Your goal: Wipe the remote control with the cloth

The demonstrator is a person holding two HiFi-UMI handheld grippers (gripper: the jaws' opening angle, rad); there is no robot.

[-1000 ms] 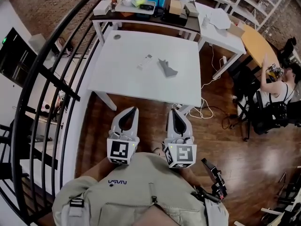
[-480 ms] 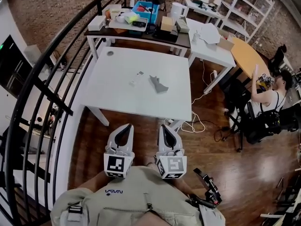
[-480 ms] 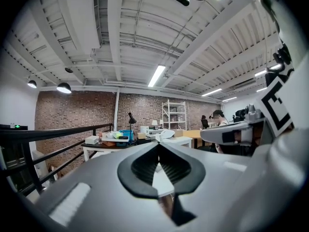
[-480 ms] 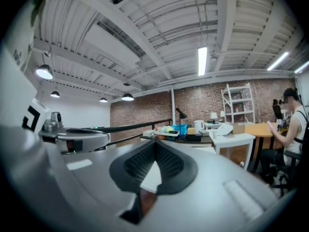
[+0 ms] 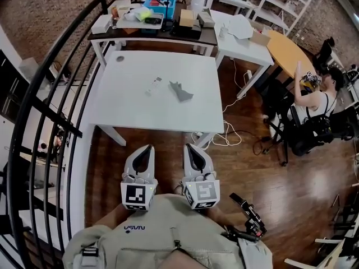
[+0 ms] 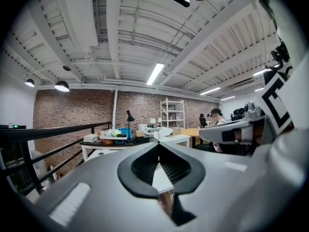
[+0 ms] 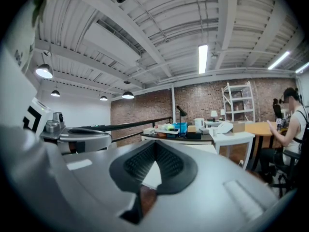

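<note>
A small white remote control (image 5: 153, 85) lies on the white table (image 5: 123, 108), with a crumpled grey cloth (image 5: 182, 91) just right of it. My left gripper (image 5: 147, 148) and right gripper (image 5: 188, 148) hang side by side over the wooden floor, short of the table's near edge. Both are shut with nothing between the jaws. In the left gripper view my left gripper (image 6: 158, 144) points level toward the table, and in the right gripper view my right gripper (image 7: 155, 142) does the same. Remote and cloth are hidden in both gripper views.
A black metal railing (image 5: 50, 116) curves along the left. Behind the white table stands a dark table (image 5: 168, 35) cluttered with boxes and a blue bin. Cables (image 5: 224, 139) lie on the floor by the table's right leg. A seated person (image 5: 314, 102) is at the right.
The head view has swung: the table and both grippers sit further left and lower in frame. The grippers stay shut and level, side by side.
</note>
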